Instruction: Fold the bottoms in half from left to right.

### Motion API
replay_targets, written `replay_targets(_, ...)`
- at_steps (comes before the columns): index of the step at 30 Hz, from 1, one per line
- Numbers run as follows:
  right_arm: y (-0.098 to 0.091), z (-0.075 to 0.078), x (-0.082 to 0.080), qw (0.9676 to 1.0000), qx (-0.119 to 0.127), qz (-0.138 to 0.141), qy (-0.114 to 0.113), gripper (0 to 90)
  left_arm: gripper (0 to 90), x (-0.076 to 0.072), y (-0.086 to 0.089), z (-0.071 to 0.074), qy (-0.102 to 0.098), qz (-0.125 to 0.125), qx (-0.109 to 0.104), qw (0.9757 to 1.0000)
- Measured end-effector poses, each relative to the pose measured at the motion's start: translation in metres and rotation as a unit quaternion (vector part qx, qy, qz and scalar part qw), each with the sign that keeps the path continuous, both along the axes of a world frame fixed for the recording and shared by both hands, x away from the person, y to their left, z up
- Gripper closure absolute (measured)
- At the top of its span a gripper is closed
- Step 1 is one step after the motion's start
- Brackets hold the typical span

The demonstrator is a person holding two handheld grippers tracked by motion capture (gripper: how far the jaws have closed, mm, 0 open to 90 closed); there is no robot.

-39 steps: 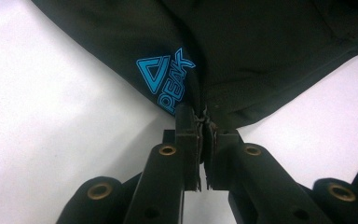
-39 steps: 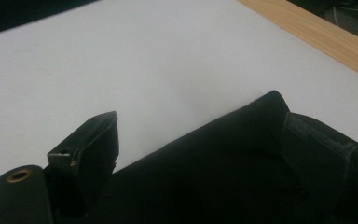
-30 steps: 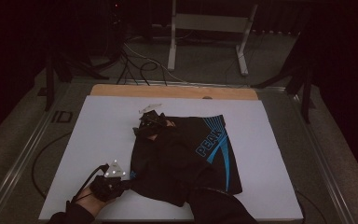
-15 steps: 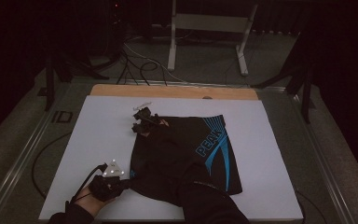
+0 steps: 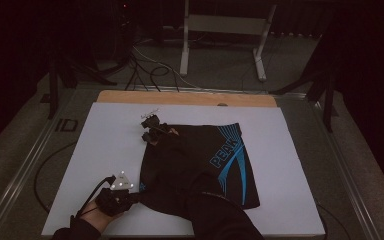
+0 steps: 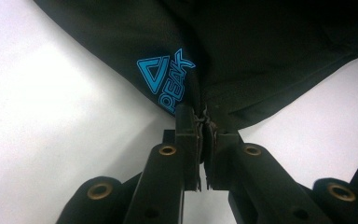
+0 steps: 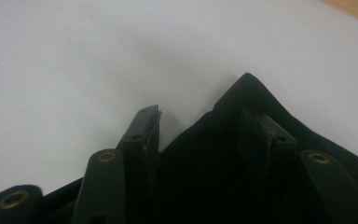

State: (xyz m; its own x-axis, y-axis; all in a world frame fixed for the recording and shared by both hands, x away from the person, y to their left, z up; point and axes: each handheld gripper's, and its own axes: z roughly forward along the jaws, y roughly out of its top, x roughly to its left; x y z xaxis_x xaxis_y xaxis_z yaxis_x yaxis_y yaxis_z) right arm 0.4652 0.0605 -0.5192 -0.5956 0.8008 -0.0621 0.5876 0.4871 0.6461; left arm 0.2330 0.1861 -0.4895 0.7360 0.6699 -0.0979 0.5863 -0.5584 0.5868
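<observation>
Black shorts (image 5: pixel 200 167) with blue stripes and "PEAK" lettering lie spread on the white worktop (image 5: pixel 290 165), roughly centre, nearer the person's side. Left gripper (image 5: pixel 115 197) sits at the shorts' near-left corner, grey three-cornered plate on top; in the left gripper view its jaws are clamped together on a fold of black fabric just below a small blue PEAK logo (image 6: pixel 165 79). Right gripper (image 5: pixel 152 132) is at the shorts' far-left corner; in the right gripper view its jaws stand apart, one over bare white worktop, the other over the fabric's pointed corner (image 7: pixel 247 86). Wood edge (image 5: pixel 185 97) shows along the worktop's far side.
</observation>
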Motion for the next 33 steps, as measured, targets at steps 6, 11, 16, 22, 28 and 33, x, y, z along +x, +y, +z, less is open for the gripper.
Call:
replay_targets(6, -0.007, 0.002, 0.002, 1.0000, -0.009, 0.000, 0.002, 73.2, 85.7, 0.000, -0.001, 0.000, 0.000, -0.001, 0.000, 1.0000)
replay_targets(11, -0.013, 0.003, 0.003, 0.9994, -0.015, 0.033, 0.000, 83.9, 85.8, 0.000, -0.001, 0.001, 0.000, 0.000, -0.001, 1.0000)
replay_targets(16, -0.017, 0.006, 0.004, 0.9991, -0.012, 0.040, 0.002, 87.3, 85.8, -0.001, -0.002, 0.003, -0.003, 0.000, -0.007, 1.0000)
replay_targets(22, -0.021, 0.013, 0.002, 0.9986, -0.005, 0.052, -0.004, 87.9, 85.9, -0.004, -0.007, 0.009, -0.010, -0.007, -0.014, 0.9998)
replay_targets(28, -0.029, 0.023, 0.000, 0.9984, 0.001, 0.057, -0.009, 88.1, 85.9, -0.003, -0.010, 0.015, -0.013, -0.012, -0.023, 0.9996)
replay_targets(33, -0.036, 0.027, 0.000, 0.9983, 0.006, 0.058, -0.010, 88.1, 85.9, -0.003, -0.013, 0.020, -0.019, -0.015, -0.027, 0.9994)
